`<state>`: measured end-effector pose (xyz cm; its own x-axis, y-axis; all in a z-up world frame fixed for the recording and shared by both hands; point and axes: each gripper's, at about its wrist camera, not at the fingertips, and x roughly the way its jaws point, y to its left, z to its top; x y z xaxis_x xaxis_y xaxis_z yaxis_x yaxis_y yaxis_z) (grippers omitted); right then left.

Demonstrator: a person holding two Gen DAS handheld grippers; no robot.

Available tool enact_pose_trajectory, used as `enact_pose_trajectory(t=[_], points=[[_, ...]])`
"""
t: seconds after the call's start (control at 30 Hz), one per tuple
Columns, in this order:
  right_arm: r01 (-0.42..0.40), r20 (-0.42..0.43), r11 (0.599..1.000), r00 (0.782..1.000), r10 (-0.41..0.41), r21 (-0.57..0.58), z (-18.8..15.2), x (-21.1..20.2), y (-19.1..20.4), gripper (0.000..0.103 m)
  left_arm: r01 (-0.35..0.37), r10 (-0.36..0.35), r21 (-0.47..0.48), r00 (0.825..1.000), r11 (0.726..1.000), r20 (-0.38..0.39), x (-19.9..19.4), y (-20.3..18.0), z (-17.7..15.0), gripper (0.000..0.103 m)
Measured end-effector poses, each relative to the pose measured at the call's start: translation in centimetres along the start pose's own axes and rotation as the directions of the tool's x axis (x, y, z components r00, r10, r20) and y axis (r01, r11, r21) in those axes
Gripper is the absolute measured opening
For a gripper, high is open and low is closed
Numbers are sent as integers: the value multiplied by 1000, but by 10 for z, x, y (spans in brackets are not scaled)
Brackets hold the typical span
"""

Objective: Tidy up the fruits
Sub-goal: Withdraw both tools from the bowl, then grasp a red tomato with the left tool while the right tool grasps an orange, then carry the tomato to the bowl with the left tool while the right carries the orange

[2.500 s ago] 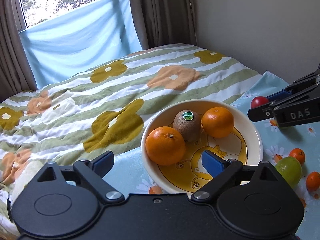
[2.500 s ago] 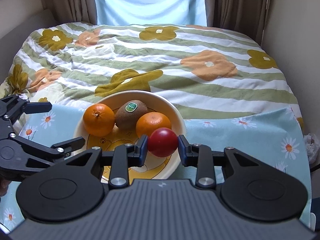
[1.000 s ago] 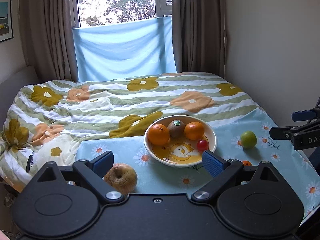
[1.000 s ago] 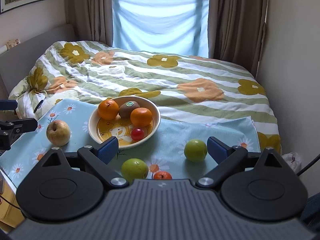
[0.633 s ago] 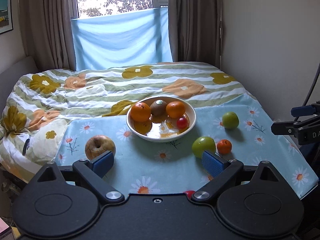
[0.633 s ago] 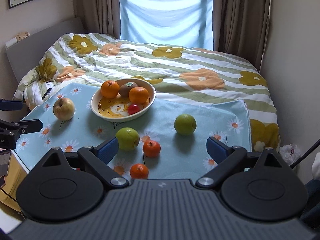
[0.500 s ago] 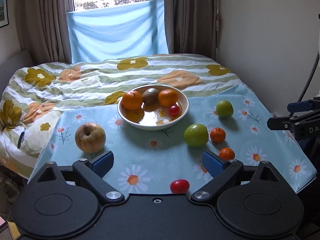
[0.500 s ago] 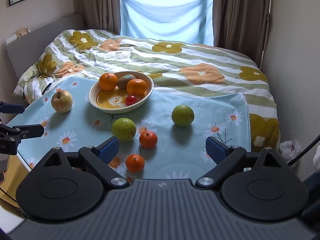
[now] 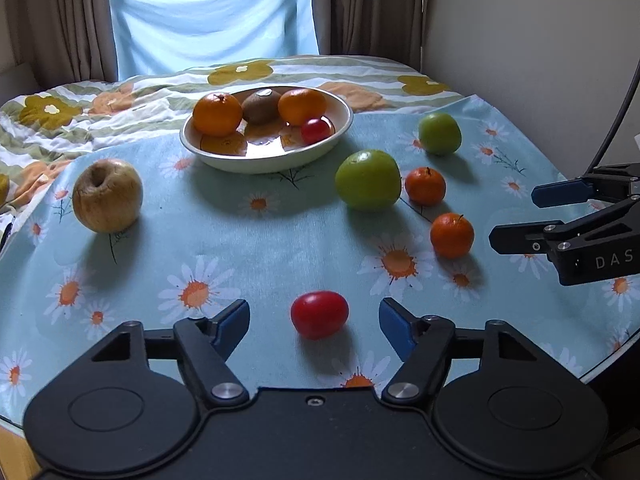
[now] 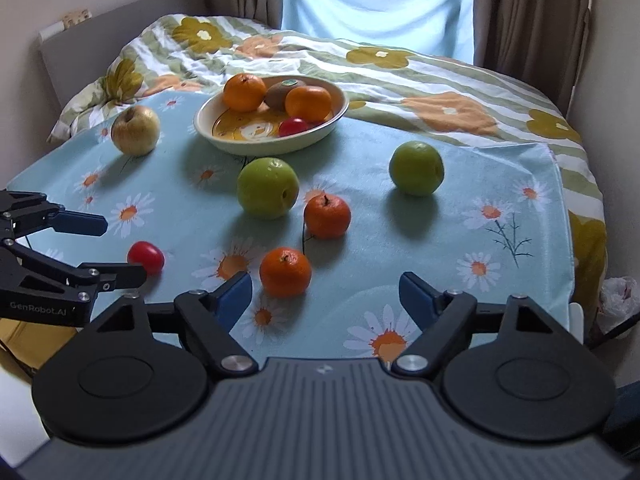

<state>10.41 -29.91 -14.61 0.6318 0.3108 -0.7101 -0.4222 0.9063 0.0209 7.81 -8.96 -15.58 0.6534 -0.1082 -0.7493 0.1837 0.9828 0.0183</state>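
Standing by: what follows runs from the biggest thing down to the smallest.
Bench: the bench [image 9: 280, 240], under a daisy-print cloth, carries everything; a bed lies beyond its far edge.
Bowl: the bowl [image 9: 224, 158] sits near the far edge and already holds two oranges, a kiwi and a small red fruit.
Loose fruit: a russet apple [image 9: 107, 195] lies toward the left edge, two green apples [image 9: 368, 179] and two mandarins [image 9: 452, 235] toward the right.
Task's thing: the red tomato [image 9: 319, 314] lies alone at the near edge, well apart from the bowl.
Key relation: the tomato lies straight ahead of the left gripper [image 9: 314, 322], framed by its two fingers [image 9: 232, 322], its longer side running across the gap.
Left fingers: spread, having just been closing; nothing pressed yet.
Right gripper: the right gripper [image 10: 325, 294] has its fingers spread too, jaws lately narrowing, nothing between them; the nearer mandarin sits just beyond its left finger.
Nearer hand: the left, by my judgement.
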Motion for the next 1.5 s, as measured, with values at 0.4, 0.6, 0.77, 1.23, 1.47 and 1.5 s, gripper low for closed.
enact_pose_trajectory(t=[0.4, 0.6, 0.77, 1.23, 1.47, 1.5], points=[[-61, -40, 998, 997, 60, -24, -6, 33, 13, 82, -2, 2, 13, 1000, 1000, -16, 19, -5, -7, 55], [-70, -42, 997, 997, 68, -25, -4, 40, 18, 78, -5, 5, 13, 1000, 1000, -3, 19, -5, -8, 40], [-66, -41, 998, 997, 65, -12, -3, 42, 18, 76, -5, 5, 19, 1000, 1000, -8, 19, -5, -6, 40], [-73, -41, 997, 997, 72, -26, 1, 49, 17, 51, -24, 24, 1, 999, 1000, -22, 17, 3, -7, 39], [-82, -15, 996, 997, 81, -31, 10, 44, 19, 51, -43, 43, -16, 999, 999, 8, 5, 9, 1, 39], [-83, -13, 996, 996, 83, -36, 13, 42, 21, 51, -48, 48, -18, 999, 999, 14, 2, 10, 3, 39]])
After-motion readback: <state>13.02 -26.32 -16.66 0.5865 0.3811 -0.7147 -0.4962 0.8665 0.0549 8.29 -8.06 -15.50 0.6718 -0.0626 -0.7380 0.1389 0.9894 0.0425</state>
